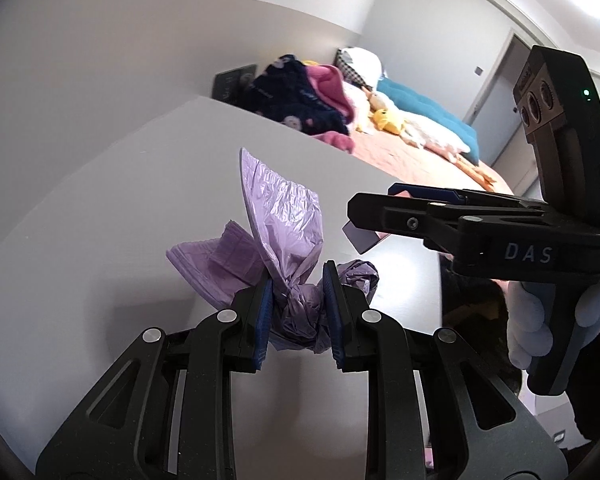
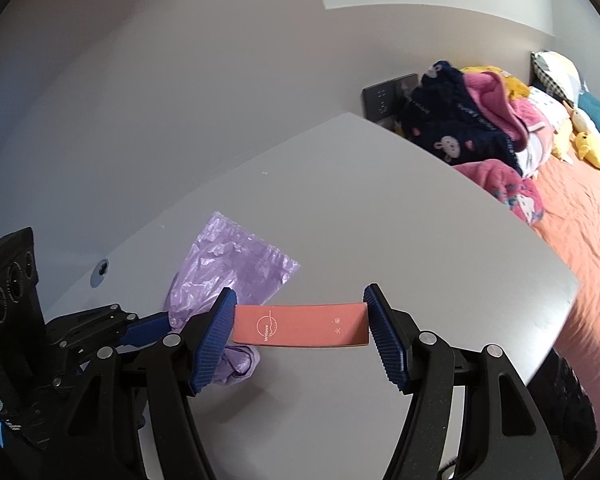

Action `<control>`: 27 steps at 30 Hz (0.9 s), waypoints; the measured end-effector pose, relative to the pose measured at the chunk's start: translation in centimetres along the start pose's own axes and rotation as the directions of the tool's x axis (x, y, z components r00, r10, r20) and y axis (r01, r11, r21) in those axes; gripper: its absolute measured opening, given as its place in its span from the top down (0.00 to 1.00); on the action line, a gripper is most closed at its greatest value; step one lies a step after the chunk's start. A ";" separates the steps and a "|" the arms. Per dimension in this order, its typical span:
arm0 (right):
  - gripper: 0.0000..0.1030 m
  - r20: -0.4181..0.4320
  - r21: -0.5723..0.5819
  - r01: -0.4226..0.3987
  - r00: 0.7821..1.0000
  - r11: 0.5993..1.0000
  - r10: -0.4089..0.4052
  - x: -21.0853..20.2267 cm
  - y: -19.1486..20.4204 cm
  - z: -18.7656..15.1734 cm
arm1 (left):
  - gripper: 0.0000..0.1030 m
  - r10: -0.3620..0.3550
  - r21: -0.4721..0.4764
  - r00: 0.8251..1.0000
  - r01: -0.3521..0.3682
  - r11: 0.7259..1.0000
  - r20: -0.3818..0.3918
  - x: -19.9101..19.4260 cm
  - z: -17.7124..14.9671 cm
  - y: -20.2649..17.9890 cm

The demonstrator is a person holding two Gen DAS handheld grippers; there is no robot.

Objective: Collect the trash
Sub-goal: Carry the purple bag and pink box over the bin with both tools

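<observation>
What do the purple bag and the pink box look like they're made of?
Purple bag: thin plastic film, slightly glossy and translucent; it crinkles and bunches where pinched. Pink box: probably matte card or paperboard, with flat faces, crisp edges and a printed white logo.

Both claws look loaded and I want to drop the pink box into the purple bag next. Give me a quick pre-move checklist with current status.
1. Left claw clamped on the purple bag: ok, pads squeeze its bunched neck.
2. Right claw holding the pink box: ok, box spans the pads end to end, level.
3. Bag mouth open to take the box: not ok, the bag is twisted shut at the grip and its loose part hangs flat.
4. Both items off the grey table: cannot tell.
5. Claws apart from each other: ok, a gap shows in the left wrist view.
6. More trash on the table: none visible.
</observation>
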State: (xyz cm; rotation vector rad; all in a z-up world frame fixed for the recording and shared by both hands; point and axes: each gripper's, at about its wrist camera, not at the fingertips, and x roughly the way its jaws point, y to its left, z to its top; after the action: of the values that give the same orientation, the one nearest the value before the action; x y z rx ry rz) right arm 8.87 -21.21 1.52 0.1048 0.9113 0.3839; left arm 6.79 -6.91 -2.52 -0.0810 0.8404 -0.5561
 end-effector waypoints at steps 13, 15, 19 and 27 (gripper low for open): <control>0.35 0.043 0.057 0.017 0.999 0.998 -0.020 -5.3 -2.8 -3.2 | 0.77 -0.074 0.069 0.997 0.075 0.995 -0.025 0.8 -0.2 -5.2; 0.35 0.052 0.070 0.022 0.998 0.997 -0.026 -6.1 -3.4 -3.7 | 0.77 -0.091 0.083 0.995 0.093 0.992 -0.029 1.0 -0.1 -6.0; 0.35 0.066 0.100 0.035 0.997 0.994 -0.042 -7.7 -4.7 -4.6 | 0.77 -0.118 0.109 0.992 0.122 0.987 -0.044 1.7 0.1 -7.5; 0.35 0.085 0.167 0.074 0.992 0.983 -0.089 -10.2 -7.9 -6.1 | 0.77 -0.176 0.157 0.982 0.185 0.970 -0.074 3.2 0.4 -10.6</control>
State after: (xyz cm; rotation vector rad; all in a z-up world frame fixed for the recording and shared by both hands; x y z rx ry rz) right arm 0.63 -32.76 3.46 0.2334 0.8522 0.2257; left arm 4.16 -17.61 -1.45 0.0095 0.8473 -0.8006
